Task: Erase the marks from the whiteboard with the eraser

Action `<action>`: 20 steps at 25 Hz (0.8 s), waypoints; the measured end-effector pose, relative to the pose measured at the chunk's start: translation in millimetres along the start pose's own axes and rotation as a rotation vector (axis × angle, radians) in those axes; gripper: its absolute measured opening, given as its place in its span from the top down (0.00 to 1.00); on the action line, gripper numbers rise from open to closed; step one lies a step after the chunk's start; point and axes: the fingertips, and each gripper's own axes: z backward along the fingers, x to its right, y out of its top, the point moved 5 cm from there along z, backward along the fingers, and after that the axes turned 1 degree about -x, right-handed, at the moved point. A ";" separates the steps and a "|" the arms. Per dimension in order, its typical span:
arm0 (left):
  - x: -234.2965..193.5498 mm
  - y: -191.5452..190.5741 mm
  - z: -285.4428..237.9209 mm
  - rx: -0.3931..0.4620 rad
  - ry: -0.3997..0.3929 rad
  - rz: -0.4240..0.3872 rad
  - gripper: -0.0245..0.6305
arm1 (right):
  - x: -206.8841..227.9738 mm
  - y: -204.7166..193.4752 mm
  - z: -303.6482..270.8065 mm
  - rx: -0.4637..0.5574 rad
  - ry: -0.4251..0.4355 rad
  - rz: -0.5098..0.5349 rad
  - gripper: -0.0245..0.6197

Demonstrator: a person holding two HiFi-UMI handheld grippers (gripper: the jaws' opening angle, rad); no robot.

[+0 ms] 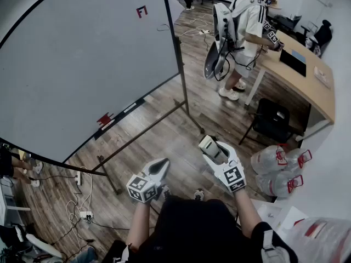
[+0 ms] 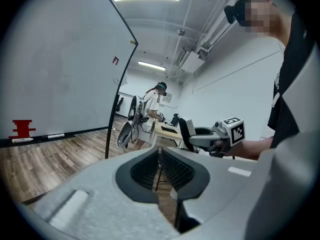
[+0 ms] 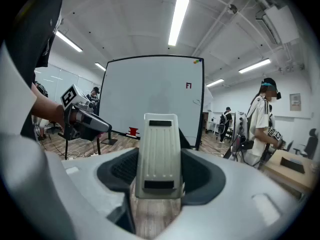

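The whiteboard stands on a frame at the left, some way ahead of me. It carries a small red mark near its upper right and a faint squiggle by its right edge. A red object sits on its tray. My right gripper is shut on a beige eraser, held low and well short of the board. In the right gripper view the eraser points at the whiteboard and its mark. My left gripper is shut on nothing, its pads close together.
The board's stand legs run across the wooden floor. A person in a white shirt stands at a desk at the right. A black chair and plastic bags lie right of me. Cables and a power strip lie at the lower left.
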 end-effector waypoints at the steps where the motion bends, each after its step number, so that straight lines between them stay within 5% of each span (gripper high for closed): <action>1: 1.4 0.0 -0.5 0.002 0.001 0.001 0.92 | -0.1 -0.9 1.0 -0.001 0.001 0.000 0.56; 10: 7.9 -2.6 -3.6 0.016 0.013 0.019 0.92 | 3.4 -5.3 3.6 -0.016 0.013 0.011 0.56; 20: -31.8 2.2 -19.9 0.012 0.011 0.047 0.92 | 19.0 1.0 -28.5 -0.021 -0.001 0.002 0.56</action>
